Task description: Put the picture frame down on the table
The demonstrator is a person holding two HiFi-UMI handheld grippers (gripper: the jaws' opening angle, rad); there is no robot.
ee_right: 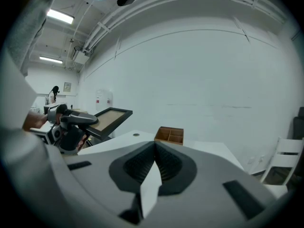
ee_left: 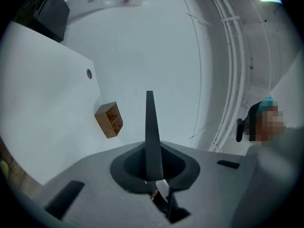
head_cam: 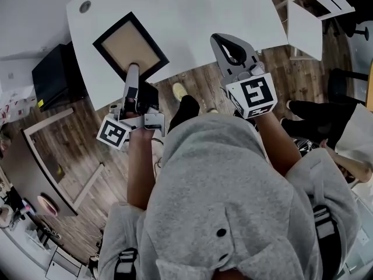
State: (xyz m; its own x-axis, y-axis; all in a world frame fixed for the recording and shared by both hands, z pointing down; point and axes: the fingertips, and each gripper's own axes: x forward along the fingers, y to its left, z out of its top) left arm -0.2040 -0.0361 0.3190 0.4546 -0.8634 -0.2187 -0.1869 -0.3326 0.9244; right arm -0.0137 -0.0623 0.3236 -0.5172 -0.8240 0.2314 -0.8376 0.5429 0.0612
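The picture frame [head_cam: 130, 46], a black border round a tan board, hangs tilted above the white table [head_cam: 192, 16]. My left gripper [head_cam: 133, 69] is shut on the frame's near edge. In the left gripper view the frame [ee_left: 151, 127] shows edge-on as a thin dark blade between the jaws of the left gripper [ee_left: 152, 144]. My right gripper [head_cam: 224, 39] is shut with nothing in it, over the table's front edge. From the right gripper view the frame [ee_right: 110, 118] is seen raised off the table [ee_right: 209, 151], held by the left gripper [ee_right: 71, 122].
A small wooden compartment box [ee_left: 109, 119] [ee_right: 171, 135] stands at the table's far side. A cable hole [head_cam: 85, 6] is near the far left corner. A black cabinet [head_cam: 55, 77] stands left of the table, a white chair [head_cam: 317, 10] to the right.
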